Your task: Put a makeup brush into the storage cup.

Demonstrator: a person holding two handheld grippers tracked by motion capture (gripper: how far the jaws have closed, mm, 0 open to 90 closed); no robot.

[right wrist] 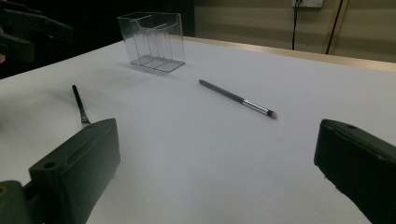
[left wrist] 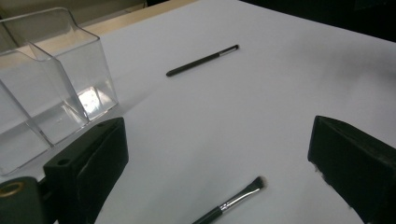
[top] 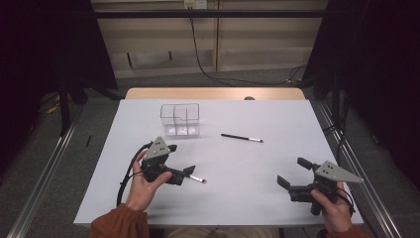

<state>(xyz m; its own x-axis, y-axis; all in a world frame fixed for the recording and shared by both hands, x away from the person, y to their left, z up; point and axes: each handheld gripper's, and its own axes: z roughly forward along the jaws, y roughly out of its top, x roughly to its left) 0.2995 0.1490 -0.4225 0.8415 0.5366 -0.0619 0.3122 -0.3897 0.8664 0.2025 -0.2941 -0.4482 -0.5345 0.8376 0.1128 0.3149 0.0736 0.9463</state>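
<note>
A clear plastic organizer (top: 180,119) with compartments stands at the back left of the white table (top: 277,119); it also appears as the organizer (left wrist: 51,79) and the organizer (right wrist: 152,42). A long black brush (top: 241,138) lies flat right of it. A shorter black brush (top: 196,178) lies by my left gripper (top: 181,159), which is open and holds nothing. In the left gripper view that short brush (left wrist: 233,200) lies on the table between the jaws of the left gripper (left wrist: 217,140). My right gripper (top: 292,172) is open and empty at the front right.
The table's wooden far edge (top: 213,93) borders a floor with cables. From the right gripper (right wrist: 217,154), the long brush (right wrist: 236,98) lies ahead, the short brush (right wrist: 79,105) to the left. Metal rails run along both table sides.
</note>
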